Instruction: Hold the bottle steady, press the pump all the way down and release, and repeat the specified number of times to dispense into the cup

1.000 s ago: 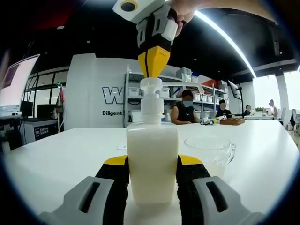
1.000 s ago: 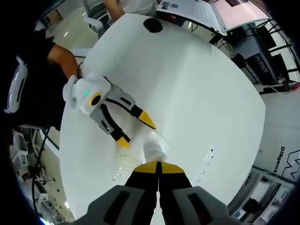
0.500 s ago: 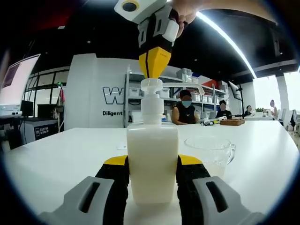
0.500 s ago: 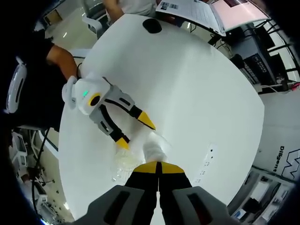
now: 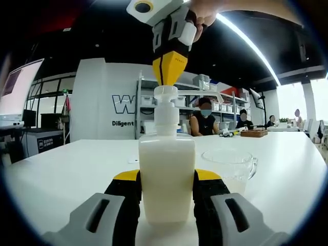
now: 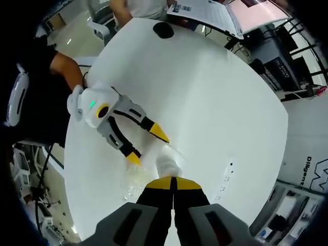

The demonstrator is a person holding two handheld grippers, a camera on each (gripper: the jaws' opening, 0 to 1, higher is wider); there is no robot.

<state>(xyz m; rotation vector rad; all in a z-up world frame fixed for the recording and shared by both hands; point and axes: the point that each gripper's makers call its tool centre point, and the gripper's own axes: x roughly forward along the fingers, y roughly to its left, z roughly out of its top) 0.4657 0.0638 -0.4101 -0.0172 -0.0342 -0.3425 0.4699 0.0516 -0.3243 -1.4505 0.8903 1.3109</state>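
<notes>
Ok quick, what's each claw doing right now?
Left claw: closed on the bottle, one jaw on each side.
Right claw: closed, tips together on top of the pump.

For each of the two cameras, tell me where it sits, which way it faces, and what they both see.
Left gripper view: rides low at table height, facing level across the white table; its own jaws flank the bottle, cup beside.
Right gripper view: rides above, facing down; its shut right gripper sits over the pump; the person's arm shows.
Shared: bottle, pump, cup, table, both grippers.
</notes>
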